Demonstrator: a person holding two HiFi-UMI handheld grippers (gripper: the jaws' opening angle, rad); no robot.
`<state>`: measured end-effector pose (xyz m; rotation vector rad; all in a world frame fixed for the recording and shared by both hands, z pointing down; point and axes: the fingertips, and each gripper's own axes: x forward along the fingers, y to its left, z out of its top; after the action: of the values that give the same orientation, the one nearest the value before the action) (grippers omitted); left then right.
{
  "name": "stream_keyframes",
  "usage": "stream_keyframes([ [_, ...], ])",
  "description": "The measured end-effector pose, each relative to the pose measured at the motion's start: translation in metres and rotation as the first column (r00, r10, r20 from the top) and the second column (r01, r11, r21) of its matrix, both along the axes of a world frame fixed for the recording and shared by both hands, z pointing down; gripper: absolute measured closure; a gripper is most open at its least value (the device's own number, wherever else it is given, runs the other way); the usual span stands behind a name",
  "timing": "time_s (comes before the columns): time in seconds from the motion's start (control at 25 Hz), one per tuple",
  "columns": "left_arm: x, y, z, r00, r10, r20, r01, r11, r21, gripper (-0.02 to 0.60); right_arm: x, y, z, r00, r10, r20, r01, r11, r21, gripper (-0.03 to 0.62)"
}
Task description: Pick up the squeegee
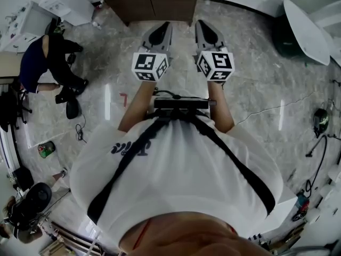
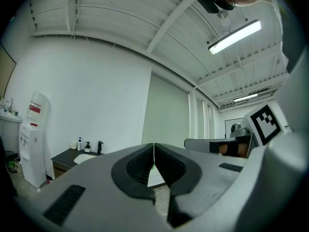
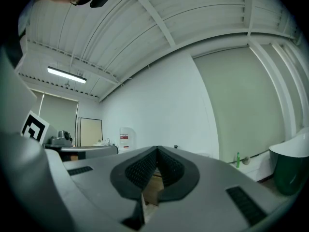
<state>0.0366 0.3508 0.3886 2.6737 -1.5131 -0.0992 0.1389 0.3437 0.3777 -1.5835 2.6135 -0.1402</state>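
Observation:
No squeegee shows in any view. In the head view both grippers are held out level, side by side, over the marble floor in front of a person in a white shirt. My left gripper (image 1: 163,28) is shut with nothing in it; in the left gripper view its ribbed pads meet in a thin line (image 2: 154,148). The right gripper (image 1: 202,26) is shut and empty too, its pads closed together (image 3: 157,150). Each gripper shows at the edge of the other's view: the right one (image 2: 217,146), the left one (image 3: 82,152).
A wooden cabinet (image 1: 152,5) with a dark counter and sink (image 2: 79,156) stands just ahead. A water dispenser (image 2: 34,139) is to its left. A dark green bin (image 1: 287,39) and a white table (image 1: 305,31) lie to the right. A person (image 1: 48,63) crouches at the left.

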Motion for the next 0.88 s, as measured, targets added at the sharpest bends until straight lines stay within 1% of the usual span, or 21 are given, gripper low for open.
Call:
stream_keyframes([
  [0.16,0.014,0.012,0.005,0.999,-0.018,0.031,0.018,1.0,-0.002,0.568,0.015,0.006,0.011,0.999,-0.018,0.036,0.018,1.0,-0.014,0.609],
  [0.32,0.0,0.01,0.015,0.998,-0.043,0.045,0.044,0.999,-0.026,0.568,0.003,0.005,0.023,0.998,-0.044,0.046,0.046,0.998,-0.038,0.609],
  [0.48,0.0,-0.002,0.014,0.998,-0.035,0.057,0.035,0.999,-0.012,0.568,-0.001,-0.007,0.026,0.997,-0.049,0.055,0.051,0.998,-0.041,0.609],
  [0.68,-0.01,-0.029,0.024,0.999,0.0,0.045,0.0,1.0,-0.019,0.568,-0.014,-0.036,0.037,0.998,-0.028,0.058,0.032,0.998,-0.061,0.609],
  [0.88,-0.011,-0.085,0.035,0.998,0.047,0.032,-0.046,0.998,-0.036,0.568,-0.027,-0.086,0.043,0.999,-0.025,0.035,0.028,0.997,-0.065,0.609],
])
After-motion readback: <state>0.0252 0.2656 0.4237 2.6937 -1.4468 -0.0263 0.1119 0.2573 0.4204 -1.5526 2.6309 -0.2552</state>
